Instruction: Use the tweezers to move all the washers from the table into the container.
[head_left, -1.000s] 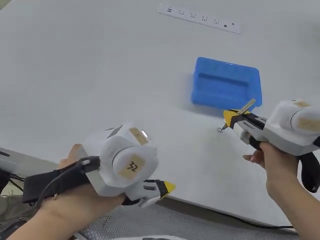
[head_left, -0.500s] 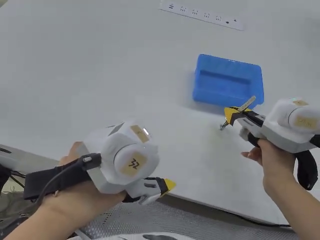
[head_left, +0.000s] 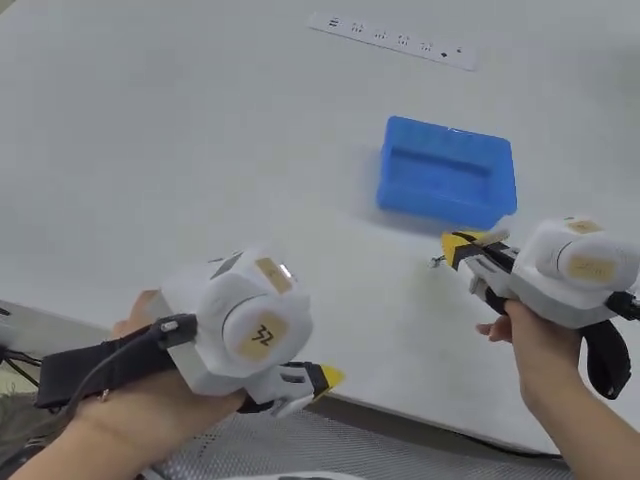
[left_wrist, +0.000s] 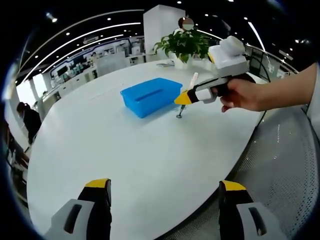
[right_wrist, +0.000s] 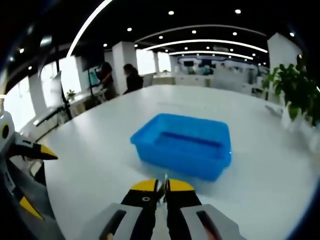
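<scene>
The blue container (head_left: 447, 172) stands on the white table (head_left: 180, 150); it is also seen in the left gripper view (left_wrist: 150, 95) and the right gripper view (right_wrist: 182, 145). My right gripper (head_left: 462, 247) is shut on the tweezers (head_left: 441, 260), just in front of the container's near wall. The tweezers (left_wrist: 180, 112) slant down, and their tip rests at the table surface. Whether the tip holds a washer is too small to tell. My left gripper (head_left: 315, 385) hovers open at the table's near edge with nothing between its jaws (left_wrist: 165, 187).
A white power strip (head_left: 395, 40) lies at the far side of the table. A potted plant (left_wrist: 185, 45) stands behind the container. The table's near edge (head_left: 420, 420) runs just under both hands. People stand far off in the room (right_wrist: 132, 77).
The right gripper has dropped slightly and tipped, so the tweezers' handle stands lower than before. The left gripper holds about the same spot. The head camera has shifted a little.
</scene>
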